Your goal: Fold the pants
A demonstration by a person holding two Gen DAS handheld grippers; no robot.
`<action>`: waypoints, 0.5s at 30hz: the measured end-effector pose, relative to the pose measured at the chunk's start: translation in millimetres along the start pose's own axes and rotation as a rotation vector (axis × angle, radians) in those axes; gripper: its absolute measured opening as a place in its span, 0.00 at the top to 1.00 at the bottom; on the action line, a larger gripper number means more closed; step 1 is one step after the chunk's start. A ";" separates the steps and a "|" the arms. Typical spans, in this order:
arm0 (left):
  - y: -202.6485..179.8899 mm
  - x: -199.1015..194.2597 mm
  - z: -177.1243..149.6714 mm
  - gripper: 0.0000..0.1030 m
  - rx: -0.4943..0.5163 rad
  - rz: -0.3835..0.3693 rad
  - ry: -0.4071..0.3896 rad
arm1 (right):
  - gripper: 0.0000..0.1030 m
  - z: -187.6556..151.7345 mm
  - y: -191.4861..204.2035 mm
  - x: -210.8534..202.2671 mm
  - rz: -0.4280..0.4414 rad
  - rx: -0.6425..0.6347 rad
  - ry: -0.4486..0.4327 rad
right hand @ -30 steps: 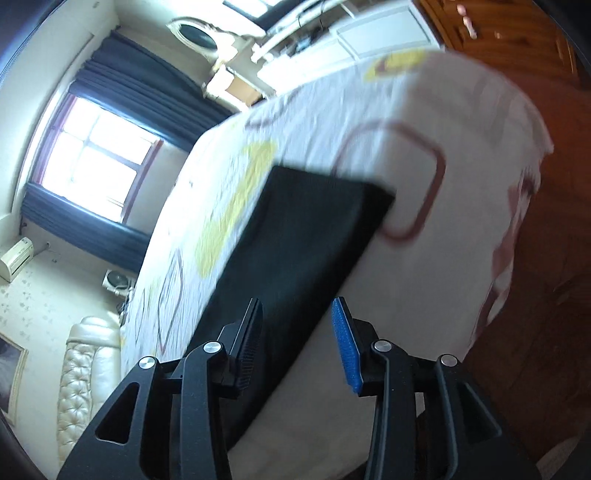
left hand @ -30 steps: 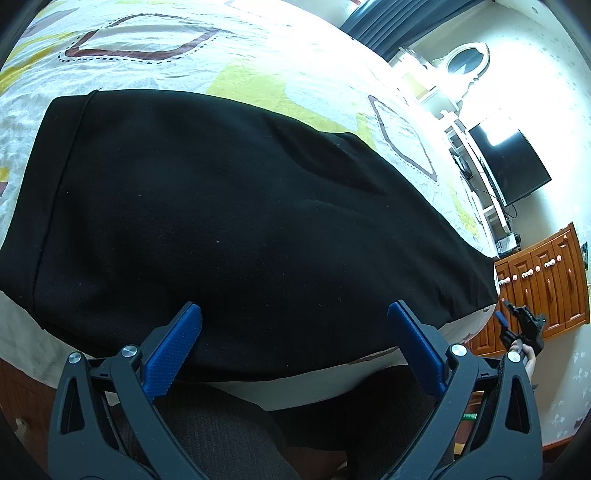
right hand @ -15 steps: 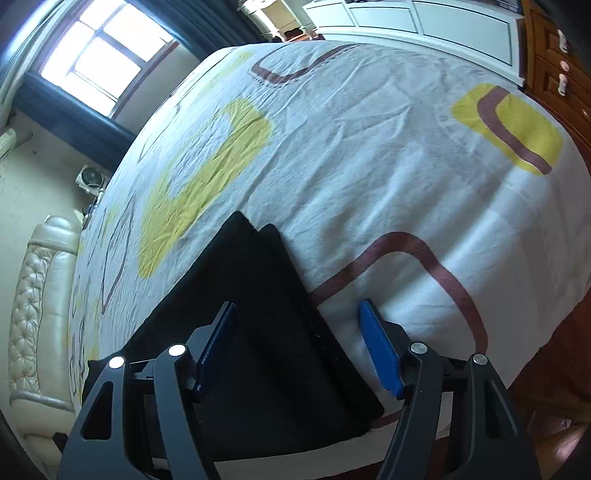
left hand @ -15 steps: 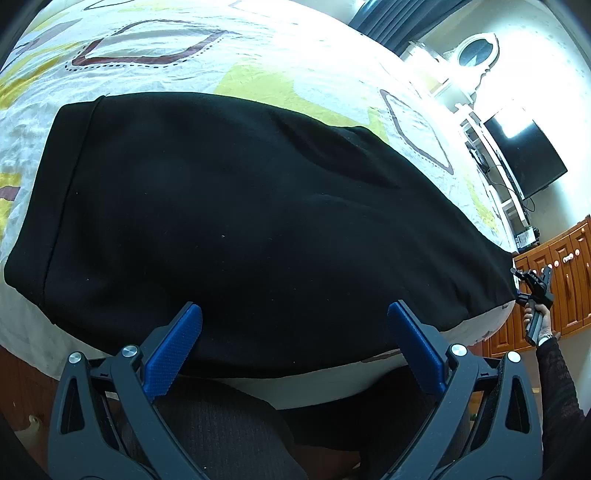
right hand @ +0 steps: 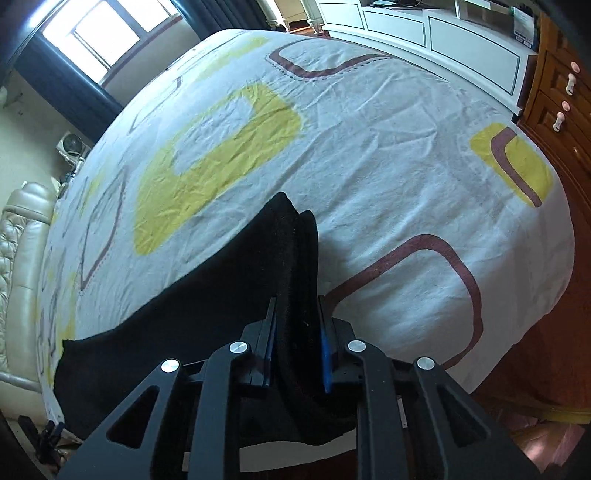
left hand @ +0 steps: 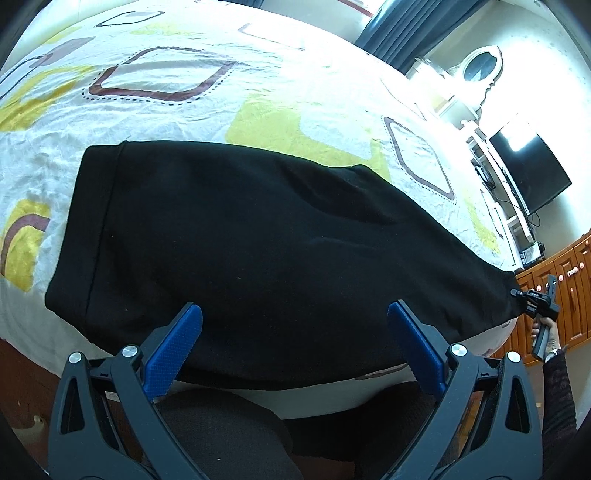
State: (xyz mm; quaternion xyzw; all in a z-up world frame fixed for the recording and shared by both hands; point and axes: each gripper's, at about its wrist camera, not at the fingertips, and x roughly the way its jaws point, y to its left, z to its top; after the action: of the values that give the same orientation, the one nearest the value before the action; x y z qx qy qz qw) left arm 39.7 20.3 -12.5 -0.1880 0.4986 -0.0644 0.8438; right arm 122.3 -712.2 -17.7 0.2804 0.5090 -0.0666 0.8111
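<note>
Now, pants: the black pants (left hand: 277,251) lie flat and lengthwise along the near edge of the bed (left hand: 295,110), on its white sheet with yellow and maroon shapes; one end shows a stitched band at the left of the left wrist view.
Left gripper: the left gripper (left hand: 295,343) hovers over the near edge of the pants, its blue-padded fingers (left hand: 173,350) spread wide with nothing between them.
Right gripper: the right gripper (right hand: 297,347) is clamped on the far right end of the pants, with a thick bunch of black cloth pinched between its narrow fingers (right hand: 325,350); the cloth rises in a fold ahead of them.
Right gripper, other view: it shows small at the right corner of the pants (left hand: 537,299), held by the person's hand (left hand: 546,332).
Surroundings: wooden cabinets (right hand: 561,96) stand beyond the foot of the bed, a dark screen (left hand: 528,173) sits by the wall, and a window (right hand: 96,33) with dark curtains is at the far side.
</note>
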 end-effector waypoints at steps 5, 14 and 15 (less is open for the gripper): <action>22.2 -6.4 6.1 0.03 -0.039 0.010 0.007 | 0.82 0.9 23.6 -38.3 0.177 0.051 -0.049; 51.8 2.0 -5.5 0.03 -0.085 0.014 0.076 | 0.82 -23.9 145.6 -101.7 0.350 -0.088 -0.079; 54.8 6.8 -8.4 0.03 -0.096 0.026 0.098 | 0.82 -28.2 162.4 -105.5 0.362 -0.113 -0.077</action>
State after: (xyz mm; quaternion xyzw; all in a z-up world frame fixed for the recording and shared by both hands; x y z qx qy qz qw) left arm 31.5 66.6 -42.5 -0.2185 0.5443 -0.0386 0.8090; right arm 114.0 -580.7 127.0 0.3185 0.4220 0.0985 0.8431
